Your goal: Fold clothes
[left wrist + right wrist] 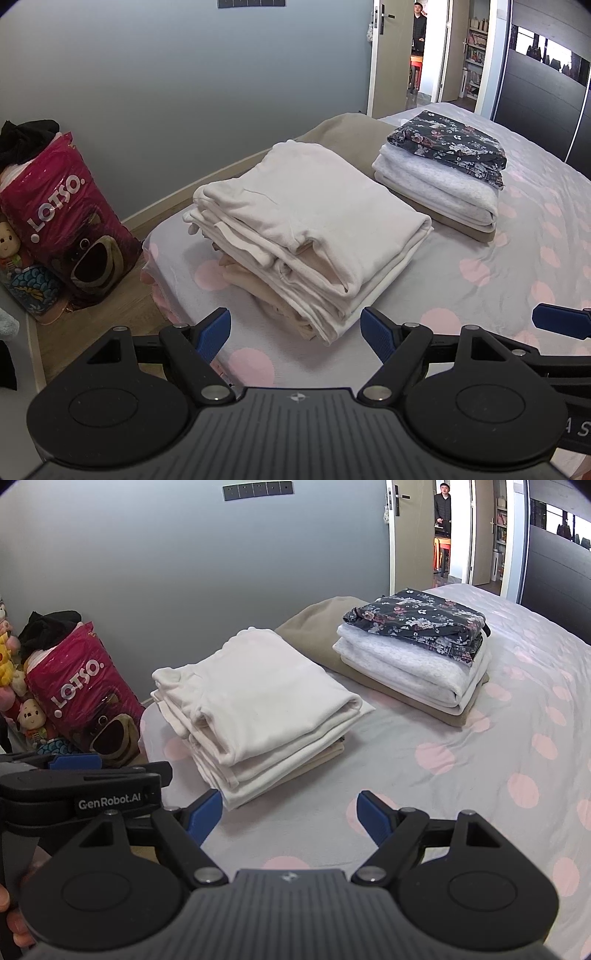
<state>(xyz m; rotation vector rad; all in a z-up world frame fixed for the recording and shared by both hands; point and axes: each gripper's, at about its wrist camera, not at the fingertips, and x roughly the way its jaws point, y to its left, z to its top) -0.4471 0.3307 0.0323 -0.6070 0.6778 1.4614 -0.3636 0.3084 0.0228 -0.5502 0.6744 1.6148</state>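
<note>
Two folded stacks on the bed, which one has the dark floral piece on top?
The far stack, topped by the floral garment; the near stack is all cream-white.

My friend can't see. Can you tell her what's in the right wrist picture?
Two piles of folded clothes sit on a bed with pink dots: a white pile close by and a farther pile with a dark flowery top. The open right gripper holds nothing, and a pink bag stands on the floor.
</note>
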